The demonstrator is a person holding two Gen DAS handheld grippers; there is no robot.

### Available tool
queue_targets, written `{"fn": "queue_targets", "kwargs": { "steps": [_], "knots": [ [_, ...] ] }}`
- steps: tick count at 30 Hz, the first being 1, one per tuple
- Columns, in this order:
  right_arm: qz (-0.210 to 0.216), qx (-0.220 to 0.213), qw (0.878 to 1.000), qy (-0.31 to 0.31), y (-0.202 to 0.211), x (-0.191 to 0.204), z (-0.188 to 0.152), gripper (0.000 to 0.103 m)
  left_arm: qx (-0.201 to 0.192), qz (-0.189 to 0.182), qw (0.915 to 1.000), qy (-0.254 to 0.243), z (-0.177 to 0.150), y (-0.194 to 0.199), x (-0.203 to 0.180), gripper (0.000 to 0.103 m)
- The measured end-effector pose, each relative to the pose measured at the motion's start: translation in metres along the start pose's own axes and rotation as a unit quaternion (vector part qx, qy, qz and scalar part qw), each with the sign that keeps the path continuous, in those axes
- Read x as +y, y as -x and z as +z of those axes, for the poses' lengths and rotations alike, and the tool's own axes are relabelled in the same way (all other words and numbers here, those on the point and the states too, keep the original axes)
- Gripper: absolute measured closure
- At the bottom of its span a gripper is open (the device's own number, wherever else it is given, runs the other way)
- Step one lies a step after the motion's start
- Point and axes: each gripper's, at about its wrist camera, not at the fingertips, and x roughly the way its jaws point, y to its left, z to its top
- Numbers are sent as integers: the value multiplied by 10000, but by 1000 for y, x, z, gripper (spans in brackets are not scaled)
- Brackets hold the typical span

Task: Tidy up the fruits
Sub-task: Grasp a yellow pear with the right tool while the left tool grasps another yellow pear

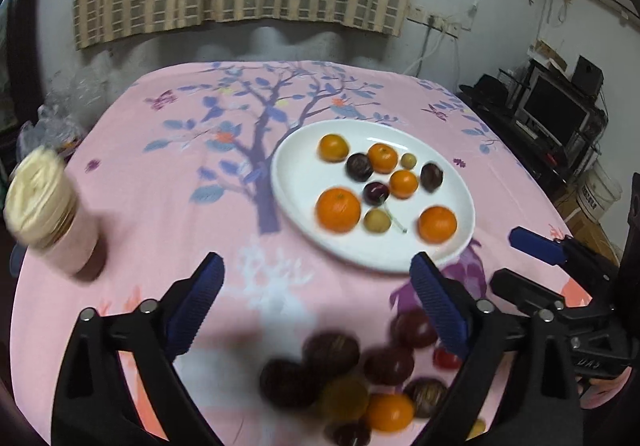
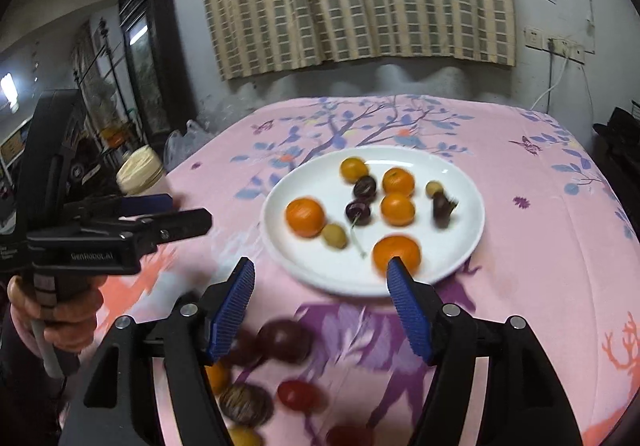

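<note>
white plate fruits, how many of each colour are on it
On the white plate:
orange fruits: 5
dark purple-red fruits: 3
small yellow-green fruits: 2
Total: 10

The blurred fruits lying on the cloth near the grippers are not counted.

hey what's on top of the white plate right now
On the white plate lie five oranges, three dark plums, a stemmed cherry and two small yellowish fruits. Nothing looks hidden.
</note>
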Motion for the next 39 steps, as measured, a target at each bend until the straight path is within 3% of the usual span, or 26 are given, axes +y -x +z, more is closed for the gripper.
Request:
{"fn": "queue_targets", "kwargs": {
  "steps": [3, 5, 8, 12, 16, 19, 21, 26, 30, 33, 35, 38, 39],
  "knots": [
    [117, 106, 9994, 308, 16, 20, -26, 24, -50, -74, 9998, 192, -35, 16, 12, 6],
    [201, 313, 9983, 452, 18, 27, -40, 23, -59, -207, 9995, 222, -61, 17, 18, 6],
    [259, 731, 9951, 609, 19, 32, -60, 23, 281, -122, 9994, 160, -83, 12, 22, 6],
    [533, 1143, 9905, 549, 17, 35, -77, 23, 37, 49, 10000, 6, -84, 20, 18, 6],
    [592, 1274, 9861, 886, 23, 49, -90, 24, 141, 163, 9997, 96, -84, 14, 22, 6],
    [570, 1296, 9844, 1044, 25, 53, -95, 30, 177, 239, 9994, 173, -83, 12, 25, 6],
    [606, 1422, 9822, 1071, 23, 53, -100, 43, 165, 282, 9993, 197, -84, 12, 28, 6],
    [547, 1673, 9783, 1092, 16, 51, -109, 53, 146, 296, 9992, 210, -84, 12, 29, 6],
    [517, 1717, 9769, 1162, 15, 50, -112, 77, 139, 310, 9992, 210, -84, 12, 30, 6],
    [632, 1654, 9781, 1094, 19, 45, -109, 78, 181, 306, 9991, 213, -84, 12, 30, 6],
    [738, 1411, 9845, 730, 25, 30, -99, 78, 214, 196, 9995, 159, -85, 12, 27, 6],
    [451, 1026, 9935, 195, 35, 2, -86, 77, 225, -388, 9988, -192, -89, 19, 9, 8],
    [367, 965, 9946, 56, 37, -6, -84, 77, 221, -644, 9970, -368, -91, 24, -3, 14]
  ]
}}
